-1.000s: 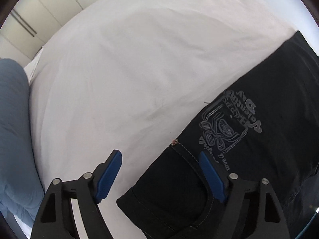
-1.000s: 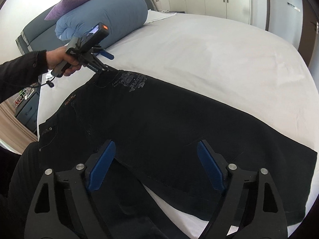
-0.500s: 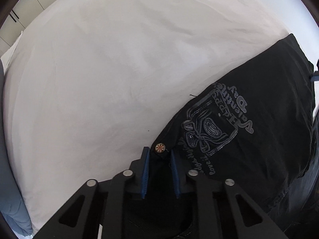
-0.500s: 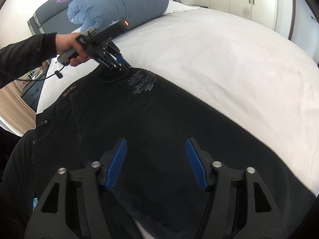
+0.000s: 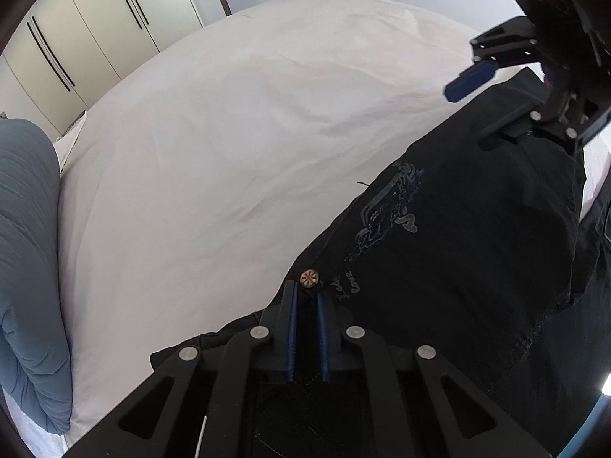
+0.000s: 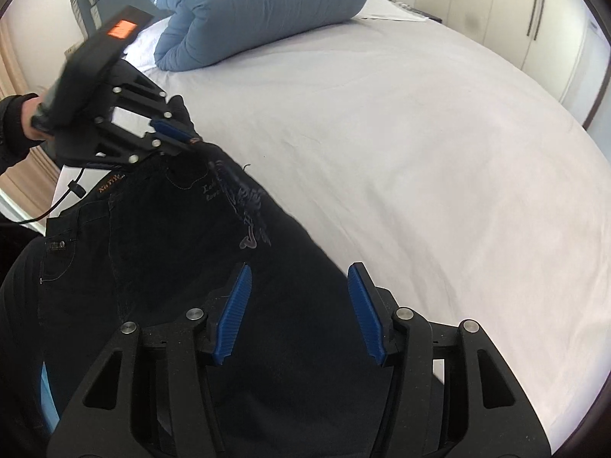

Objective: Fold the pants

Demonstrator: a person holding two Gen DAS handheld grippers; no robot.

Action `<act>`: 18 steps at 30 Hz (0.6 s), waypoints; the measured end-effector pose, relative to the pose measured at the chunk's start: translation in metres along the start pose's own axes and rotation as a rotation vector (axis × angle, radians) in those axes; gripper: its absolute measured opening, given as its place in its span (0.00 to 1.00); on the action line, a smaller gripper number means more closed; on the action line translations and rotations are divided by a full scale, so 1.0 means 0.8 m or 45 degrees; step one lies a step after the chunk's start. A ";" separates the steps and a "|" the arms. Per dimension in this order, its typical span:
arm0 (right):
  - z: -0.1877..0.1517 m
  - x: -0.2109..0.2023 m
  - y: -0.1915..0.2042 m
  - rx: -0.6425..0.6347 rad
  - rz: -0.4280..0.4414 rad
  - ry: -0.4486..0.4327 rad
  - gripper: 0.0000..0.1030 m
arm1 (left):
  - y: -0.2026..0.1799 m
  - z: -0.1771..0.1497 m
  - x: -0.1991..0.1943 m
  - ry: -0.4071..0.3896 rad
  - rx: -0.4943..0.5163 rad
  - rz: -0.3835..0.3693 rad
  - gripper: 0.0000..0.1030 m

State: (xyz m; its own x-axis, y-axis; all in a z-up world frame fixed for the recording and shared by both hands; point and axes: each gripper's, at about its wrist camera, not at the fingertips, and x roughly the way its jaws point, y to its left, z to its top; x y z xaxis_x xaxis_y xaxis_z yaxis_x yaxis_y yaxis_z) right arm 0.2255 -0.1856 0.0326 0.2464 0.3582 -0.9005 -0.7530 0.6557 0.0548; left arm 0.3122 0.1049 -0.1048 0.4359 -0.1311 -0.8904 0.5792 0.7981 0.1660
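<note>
- Bedroom: white bed (image 6: 401,145) with wardrobe doors (image 5: 76,38) behind it, rolled blue duvet (image 6: 259,11) at 12 o'clock in the right wrist view.
- Black pants (image 6: 160,267) lie on the near side of the bed, running from 9 to 6 o'clock in the right wrist view; printed graphic (image 5: 385,206) faces up.
- Left gripper (image 5: 305,297): jaws narrow, clamped on the waistband corner just below the rivet button (image 5: 308,278). Corner looks lifted off the sheet.
- Right gripper (image 6: 298,305): jaws about half open, pants fabric between them, pads not pressing on it. Nothing held.
- Risk: only the left side is gripped. If the fold starts before the right jaws close, that side likely stays down and the pants twist or bunch instead of folding flat.
- Risk: the left grip is a thin pinch at the edge; heavy denim could slip out under a fast pull.
- Vs one second ago: left jaws were wide around the corner and have just been closing onto it. Right jaws have just been closing too, from wide to half, fabric between them, and the two grippers are now much nearer each other.
</note>
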 end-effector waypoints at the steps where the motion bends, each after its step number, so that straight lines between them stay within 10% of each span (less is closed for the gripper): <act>1: 0.006 0.005 -0.001 -0.006 0.007 0.009 0.50 | -0.003 -0.002 -0.003 -0.007 0.003 -0.003 0.09; 10: 0.034 0.061 -0.025 -0.052 0.024 0.173 0.48 | 0.013 0.013 0.013 -0.028 0.004 -0.015 0.09; 15: 0.044 0.075 -0.020 -0.118 0.039 0.192 0.10 | 0.008 0.007 0.014 -0.024 0.008 -0.010 0.07; 18: 0.047 0.067 -0.003 -0.183 0.032 0.166 0.05 | 0.009 0.003 0.011 -0.026 0.000 0.007 0.07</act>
State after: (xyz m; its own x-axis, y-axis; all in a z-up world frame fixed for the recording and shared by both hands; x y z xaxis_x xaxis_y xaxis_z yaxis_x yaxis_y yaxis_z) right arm 0.2637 -0.1430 0.0004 0.1524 0.2776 -0.9485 -0.8395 0.5429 0.0240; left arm 0.3218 0.1080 -0.1102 0.4528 -0.1385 -0.8808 0.5769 0.7987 0.1710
